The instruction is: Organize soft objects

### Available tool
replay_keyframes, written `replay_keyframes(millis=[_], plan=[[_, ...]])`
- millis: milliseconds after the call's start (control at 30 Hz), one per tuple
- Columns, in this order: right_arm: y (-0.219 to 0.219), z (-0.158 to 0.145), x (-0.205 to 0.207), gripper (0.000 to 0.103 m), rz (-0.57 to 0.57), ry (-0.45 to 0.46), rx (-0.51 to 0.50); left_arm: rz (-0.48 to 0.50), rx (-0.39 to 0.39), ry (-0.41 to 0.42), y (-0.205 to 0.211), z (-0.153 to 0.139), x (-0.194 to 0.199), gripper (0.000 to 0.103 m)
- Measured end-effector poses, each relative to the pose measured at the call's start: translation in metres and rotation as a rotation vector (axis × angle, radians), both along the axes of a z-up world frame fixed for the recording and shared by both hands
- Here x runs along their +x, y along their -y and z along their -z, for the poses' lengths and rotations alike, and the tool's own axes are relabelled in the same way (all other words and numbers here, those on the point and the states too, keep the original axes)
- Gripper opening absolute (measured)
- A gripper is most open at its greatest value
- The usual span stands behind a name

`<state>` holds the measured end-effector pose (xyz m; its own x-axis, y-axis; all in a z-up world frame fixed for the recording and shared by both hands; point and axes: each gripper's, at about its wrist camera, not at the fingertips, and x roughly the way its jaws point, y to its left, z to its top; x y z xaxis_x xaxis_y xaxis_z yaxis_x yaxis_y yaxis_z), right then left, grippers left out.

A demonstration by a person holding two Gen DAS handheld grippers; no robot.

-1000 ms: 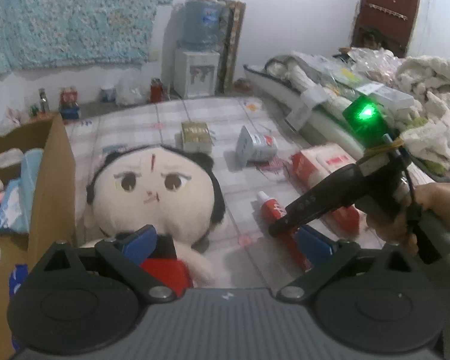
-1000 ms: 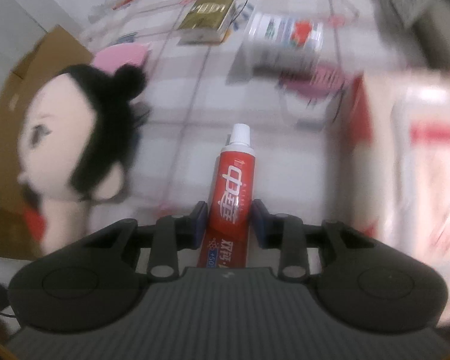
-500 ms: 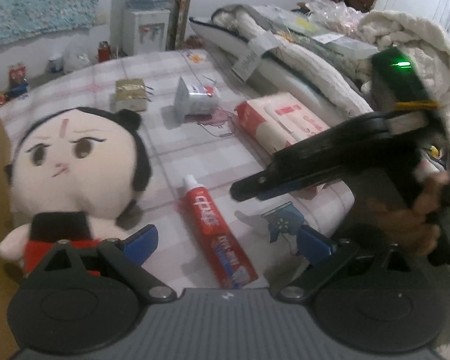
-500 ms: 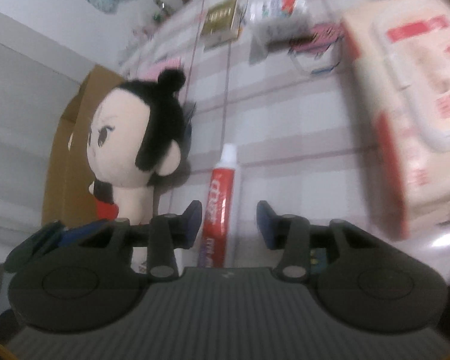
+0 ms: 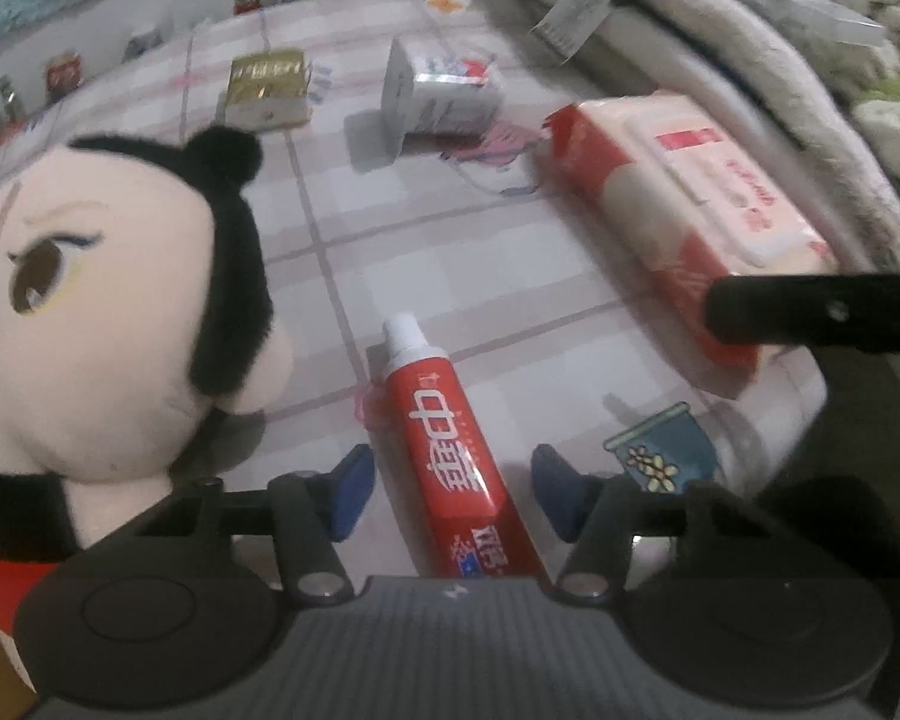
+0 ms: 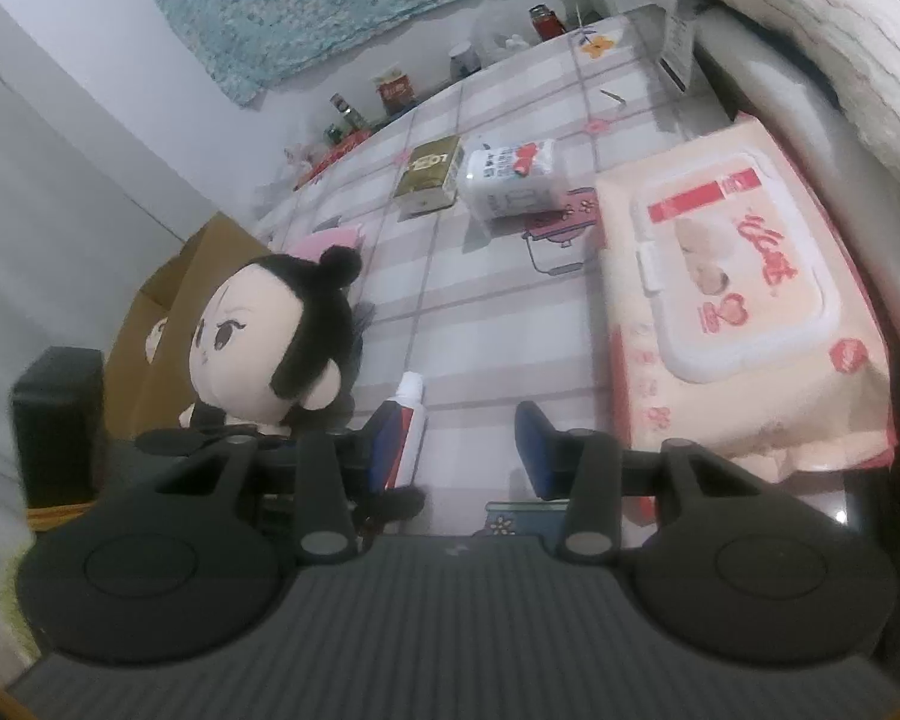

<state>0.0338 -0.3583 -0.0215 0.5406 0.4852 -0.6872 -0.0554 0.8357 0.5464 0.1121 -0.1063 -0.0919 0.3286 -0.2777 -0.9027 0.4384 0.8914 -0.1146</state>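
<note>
A red toothpaste tube (image 5: 450, 450) with a white cap lies on the checked floor mat, between the open fingers of my left gripper (image 5: 453, 495), which do not touch it. A plush doll (image 5: 96, 312) with black hair stands just left of it. My right gripper (image 6: 459, 450) is open and empty, raised behind the tube (image 6: 408, 420). The doll (image 6: 270, 336) shows at its left and a pink pack of wet wipes (image 6: 732, 324) at its right. The wipes pack also shows in the left wrist view (image 5: 684, 204).
A cardboard box (image 6: 168, 312) stands left of the doll. A gold box (image 5: 267, 84) and a white pack (image 5: 444, 90) lie farther back on the mat. Bedding (image 5: 750, 60) is piled along the right. Small jars line the far wall (image 6: 390, 90).
My right gripper let go of the toothpaste, opened and drew back upward. My left gripper swung right from the doll and came down with its open fingers around the tube.
</note>
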Motion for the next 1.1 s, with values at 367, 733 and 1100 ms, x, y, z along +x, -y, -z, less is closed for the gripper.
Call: replay_keyframes(millis=[367, 733, 1100], plan=[[-0.004, -0.013, 0.001, 0.041, -0.004, 0.059, -0.051, -0.038, 0.011, 0.049, 0.001, -0.001, 0.002, 0.030], [-0.019, -0.041, 0.069, 0.060, -0.029, 0.149, -0.166, -0.141, -0.194, 0.194, -0.047, -0.073, -0.017, 0.027], [-0.044, 0.011, 0.214, 0.089, 0.006, -0.027, -0.269, -0.349, -0.273, 0.328, -0.110, -0.119, -0.009, 0.027]])
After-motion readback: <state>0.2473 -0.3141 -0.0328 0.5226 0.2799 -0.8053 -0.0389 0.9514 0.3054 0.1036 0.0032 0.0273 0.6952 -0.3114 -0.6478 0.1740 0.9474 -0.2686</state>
